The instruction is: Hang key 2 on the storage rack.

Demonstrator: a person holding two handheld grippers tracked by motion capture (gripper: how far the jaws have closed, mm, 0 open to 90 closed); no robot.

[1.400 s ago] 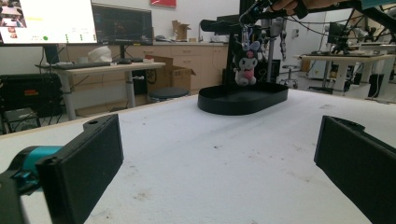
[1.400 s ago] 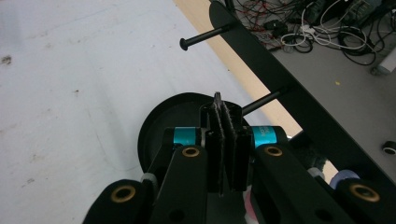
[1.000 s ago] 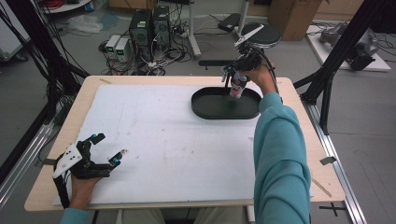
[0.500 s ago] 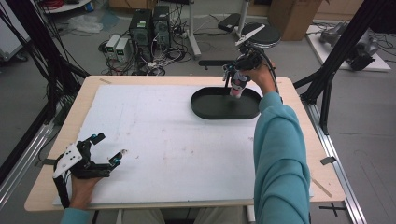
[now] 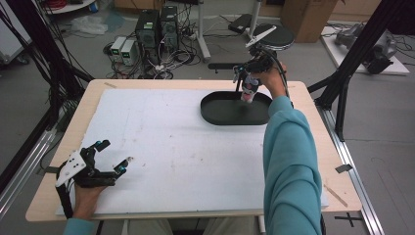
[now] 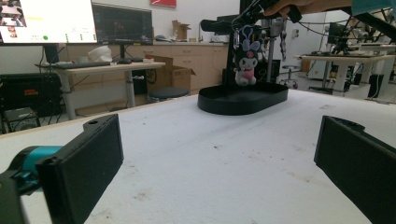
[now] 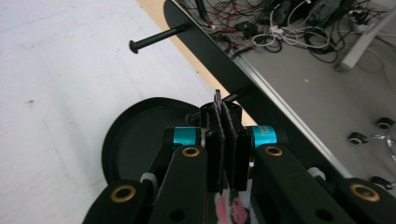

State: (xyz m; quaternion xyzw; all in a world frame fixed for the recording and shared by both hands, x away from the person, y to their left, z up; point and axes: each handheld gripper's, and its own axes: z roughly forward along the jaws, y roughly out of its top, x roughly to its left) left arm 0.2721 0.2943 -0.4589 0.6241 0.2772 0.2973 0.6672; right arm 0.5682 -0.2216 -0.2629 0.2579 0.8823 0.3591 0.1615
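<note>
A small plush toy [image 5: 249,89] with black ears and a pink front hangs by its key ring from my right gripper [image 5: 244,78], just above the far right end of a black oval tray [image 5: 226,111]. In the right gripper view the jaws of that gripper [image 7: 226,114] are pressed together on the thin ring [image 7: 217,97], and a bit of the toy [image 7: 231,210] shows below them over the tray [image 7: 135,140]. My left gripper [image 5: 116,152] rests on the white table cover at the near left, open and holding nothing. From it I see the toy [image 6: 244,65] dangling over the tray [image 6: 243,100].
A black stand with a level rod [image 5: 221,65] rises just behind the tray at the table's far edge; its peg [image 7: 154,39] points out over the white cover [image 5: 171,147]. Computers and cables [image 5: 151,34] lie on the floor beyond.
</note>
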